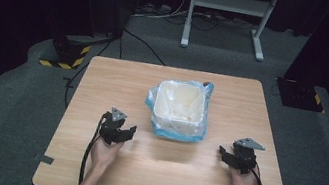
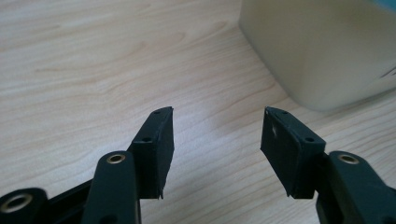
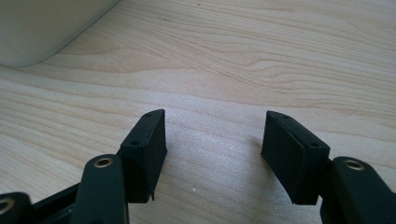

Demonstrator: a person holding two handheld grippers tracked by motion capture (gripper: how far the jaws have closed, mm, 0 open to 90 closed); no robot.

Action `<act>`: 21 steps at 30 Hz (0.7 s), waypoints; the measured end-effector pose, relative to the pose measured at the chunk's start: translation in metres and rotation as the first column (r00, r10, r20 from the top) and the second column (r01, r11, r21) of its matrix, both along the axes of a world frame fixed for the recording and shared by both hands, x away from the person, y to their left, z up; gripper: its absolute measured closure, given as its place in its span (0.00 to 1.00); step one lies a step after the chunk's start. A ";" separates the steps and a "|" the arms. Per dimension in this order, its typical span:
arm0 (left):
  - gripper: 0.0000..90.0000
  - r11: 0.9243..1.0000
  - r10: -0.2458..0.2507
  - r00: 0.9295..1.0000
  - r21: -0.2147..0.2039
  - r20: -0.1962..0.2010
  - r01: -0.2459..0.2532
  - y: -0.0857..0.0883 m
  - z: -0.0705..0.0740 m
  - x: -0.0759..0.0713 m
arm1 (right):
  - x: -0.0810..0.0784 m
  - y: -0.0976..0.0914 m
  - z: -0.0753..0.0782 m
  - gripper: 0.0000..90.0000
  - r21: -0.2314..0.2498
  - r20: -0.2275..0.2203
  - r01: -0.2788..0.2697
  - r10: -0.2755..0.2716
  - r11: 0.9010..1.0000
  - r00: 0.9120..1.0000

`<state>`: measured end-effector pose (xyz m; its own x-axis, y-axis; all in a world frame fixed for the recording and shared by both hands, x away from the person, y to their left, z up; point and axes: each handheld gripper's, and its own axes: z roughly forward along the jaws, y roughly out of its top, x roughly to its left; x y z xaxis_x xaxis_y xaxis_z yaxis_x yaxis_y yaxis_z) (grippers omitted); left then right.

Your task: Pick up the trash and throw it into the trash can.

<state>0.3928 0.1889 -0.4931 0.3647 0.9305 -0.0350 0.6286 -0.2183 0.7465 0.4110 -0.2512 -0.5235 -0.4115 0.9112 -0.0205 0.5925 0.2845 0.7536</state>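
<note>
A cream square bin point(image 1: 181, 106) lined with a pale blue plastic bag point(image 1: 180, 135) stands near the middle of the wooden table point(image 1: 103, 82). My left gripper point(image 1: 131, 131) rests on the table to the bin's left, open, nothing between its jaws. In the left gripper view the bin's cream wall point(image 2: 322, 46) rises at the upper right, beyond the open gripper point(image 2: 217, 135). My right gripper point(image 1: 221, 152) lies to the bin's right, also open and empty. The right gripper view shows the bin's corner point(image 3: 42, 28) at the upper left, ahead of the gripper point(image 3: 212, 137).
The table's front edge runs just behind the person's hands. Two strips of grey tape point(image 1: 44, 158) mark the floor beside the front corners. A white frame on legs point(image 1: 226, 11) and black stands with cables sit on the grey carpet behind the table.
</note>
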 end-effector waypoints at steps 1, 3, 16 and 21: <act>0.49 1.000 0.003 1.000 0.009 -0.001 -0.003 0.000 -0.002 0.000 | 0.000 0.000 0.000 0.44 0.000 0.000 0.000 0.000 1.000 1.000; 0.48 1.000 0.004 1.000 0.019 -0.012 -0.003 0.000 -0.004 0.000 | 0.000 0.000 0.000 0.44 0.000 0.001 0.000 0.000 1.000 1.000; 0.48 0.999 0.041 0.999 -0.018 -0.022 -0.042 0.006 -0.022 0.005 | 0.000 0.000 0.000 0.44 0.000 0.000 0.000 0.000 1.000 1.000; 0.48 0.999 0.051 0.999 -0.002 -0.019 -0.051 0.009 -0.025 0.006 | 0.000 0.000 0.000 0.44 0.000 0.000 0.001 -0.001 1.000 1.000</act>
